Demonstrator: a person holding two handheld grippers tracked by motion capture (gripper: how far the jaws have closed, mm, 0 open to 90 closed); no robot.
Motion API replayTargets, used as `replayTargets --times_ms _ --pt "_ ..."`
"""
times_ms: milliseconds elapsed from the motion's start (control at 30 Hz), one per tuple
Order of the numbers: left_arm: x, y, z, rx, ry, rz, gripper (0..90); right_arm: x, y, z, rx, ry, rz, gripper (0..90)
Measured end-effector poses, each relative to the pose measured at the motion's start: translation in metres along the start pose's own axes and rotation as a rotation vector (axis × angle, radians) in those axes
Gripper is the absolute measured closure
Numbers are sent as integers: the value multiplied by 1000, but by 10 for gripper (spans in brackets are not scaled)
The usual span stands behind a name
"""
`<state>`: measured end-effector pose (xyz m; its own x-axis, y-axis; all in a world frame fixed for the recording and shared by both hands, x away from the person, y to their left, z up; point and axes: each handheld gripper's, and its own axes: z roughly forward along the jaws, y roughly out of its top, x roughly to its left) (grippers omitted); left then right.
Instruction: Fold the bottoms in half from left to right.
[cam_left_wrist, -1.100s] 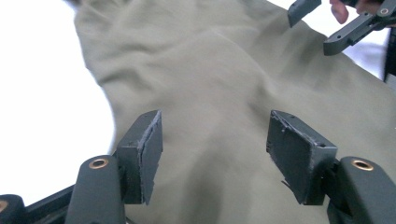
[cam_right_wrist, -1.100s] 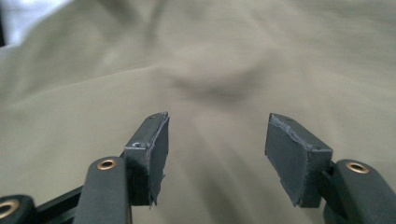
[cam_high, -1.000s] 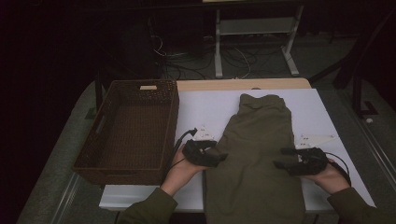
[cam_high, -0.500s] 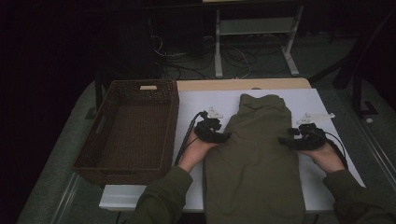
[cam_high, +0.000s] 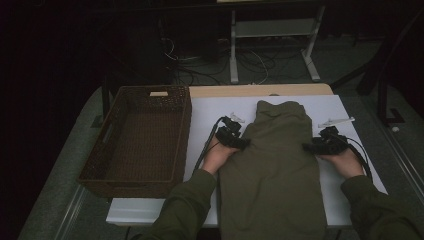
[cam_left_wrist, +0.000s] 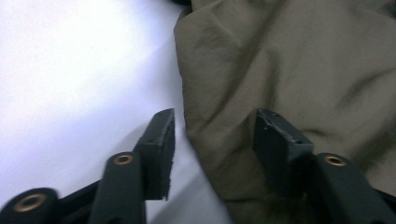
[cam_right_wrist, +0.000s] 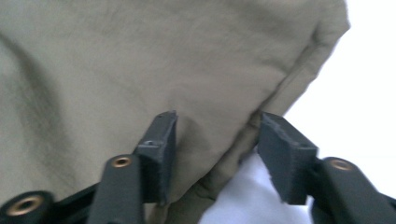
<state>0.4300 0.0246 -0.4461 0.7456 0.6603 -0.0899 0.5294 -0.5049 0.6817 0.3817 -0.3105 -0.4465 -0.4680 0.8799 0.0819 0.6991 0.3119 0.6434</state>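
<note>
Two grippers, left gripper (cam_high: 243, 141) and right gripper (cam_high: 306, 147), fingers closing but seemingly still unclamped, straddle one olive garment's (cam_high: 275, 165) edges.

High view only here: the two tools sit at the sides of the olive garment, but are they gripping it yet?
Observer: Not yet. In the left gripper view the left tool straddles the edge of the garment, jaws just closing, pads not pressing.
Operator: Where are its jaws?
Observer: One over the white table, one over cloth.
Operator: And the other side?
Observer: The right tool has the hem between its jaws too, just closing, not clamped.
</note>
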Motion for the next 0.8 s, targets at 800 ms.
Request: replayTargets --times_ms 800 --pt "7 -1 -28 1 99 28 876 11 13 12 -21 74 -17 861"
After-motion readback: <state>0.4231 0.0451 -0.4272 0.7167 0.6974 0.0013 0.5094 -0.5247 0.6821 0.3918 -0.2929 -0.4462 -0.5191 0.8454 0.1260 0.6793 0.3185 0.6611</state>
